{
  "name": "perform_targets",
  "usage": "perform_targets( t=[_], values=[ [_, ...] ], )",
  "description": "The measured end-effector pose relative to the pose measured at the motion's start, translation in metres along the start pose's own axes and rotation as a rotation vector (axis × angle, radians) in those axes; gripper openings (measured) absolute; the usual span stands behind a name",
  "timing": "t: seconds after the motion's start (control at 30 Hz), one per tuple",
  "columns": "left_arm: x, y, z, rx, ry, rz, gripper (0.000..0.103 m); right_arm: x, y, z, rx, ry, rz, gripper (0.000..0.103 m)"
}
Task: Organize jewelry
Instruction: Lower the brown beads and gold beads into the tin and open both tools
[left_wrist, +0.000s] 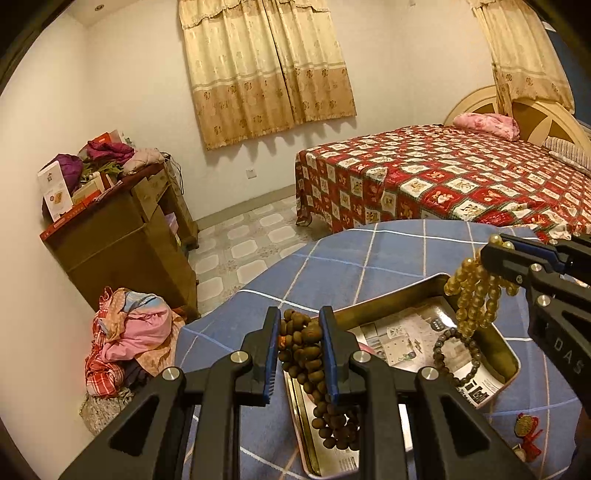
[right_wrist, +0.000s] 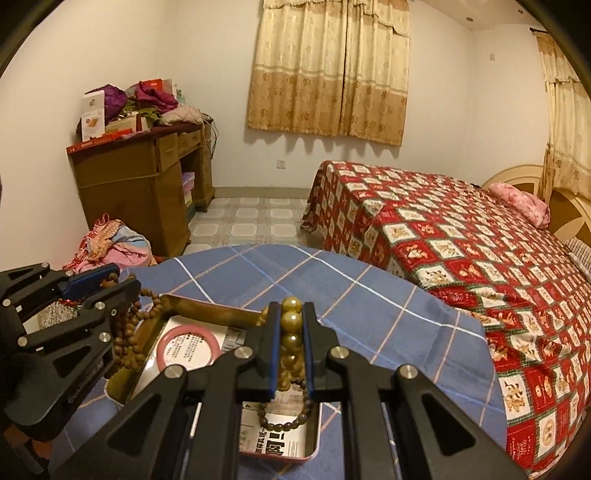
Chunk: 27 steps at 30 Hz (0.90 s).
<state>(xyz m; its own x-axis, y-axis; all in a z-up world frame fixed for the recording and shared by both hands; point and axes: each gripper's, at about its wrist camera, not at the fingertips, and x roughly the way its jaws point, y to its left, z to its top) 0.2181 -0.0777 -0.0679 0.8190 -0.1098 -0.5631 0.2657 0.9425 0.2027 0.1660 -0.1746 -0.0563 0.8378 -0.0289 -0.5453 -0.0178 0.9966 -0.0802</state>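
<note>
The left gripper (left_wrist: 299, 325) is clamping a bunch of dark brown wooden prayer beads (left_wrist: 301, 350) between its blue-padded fingers (left_wrist: 272, 354), the loose loops dangling below the fingertips over the near corner of the metal tin (left_wrist: 428, 286). Off to its right, the right gripper (right_wrist: 291, 317) is pinching a strand of glossy amber beads (right_wrist: 291, 325), its jaws standing nearly closed on a single row of them; seen from the left wrist, the rest of that strand is hanging in a cluster over the tin's far side. Directly beneath the right gripper, a small dark bead bracelet (right_wrist: 284, 417) is lying on the printed paper (right_wrist: 273, 439) lining the tin. To its left, nearer the left gripper, a pink bangle (right_wrist: 190, 349) is resting flat on the same paper. The tin is sitting on the table's blue checked cloth (right_wrist: 332, 288). Beyond both grippers, a bed with a red patchwork cover (right_wrist: 461, 236) is standing against the wall.
</note>
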Motion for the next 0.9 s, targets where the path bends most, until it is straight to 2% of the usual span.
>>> perform_targets(
  t=[0.4, 0.9],
  values=[
    [0.018, -0.008, -0.007, 0.009, 0.032, -0.016, 0.021, 0.022, 0.001, -0.008, -0.001, 0.062, 0.003, 0.013],
    [0.042, -0.014, -0.018, 0.056, 0.08, 0.004, 0.022, 0.049, 0.001, -0.015, 0.005, 0.138, 0.016, 0.013]
  ],
)
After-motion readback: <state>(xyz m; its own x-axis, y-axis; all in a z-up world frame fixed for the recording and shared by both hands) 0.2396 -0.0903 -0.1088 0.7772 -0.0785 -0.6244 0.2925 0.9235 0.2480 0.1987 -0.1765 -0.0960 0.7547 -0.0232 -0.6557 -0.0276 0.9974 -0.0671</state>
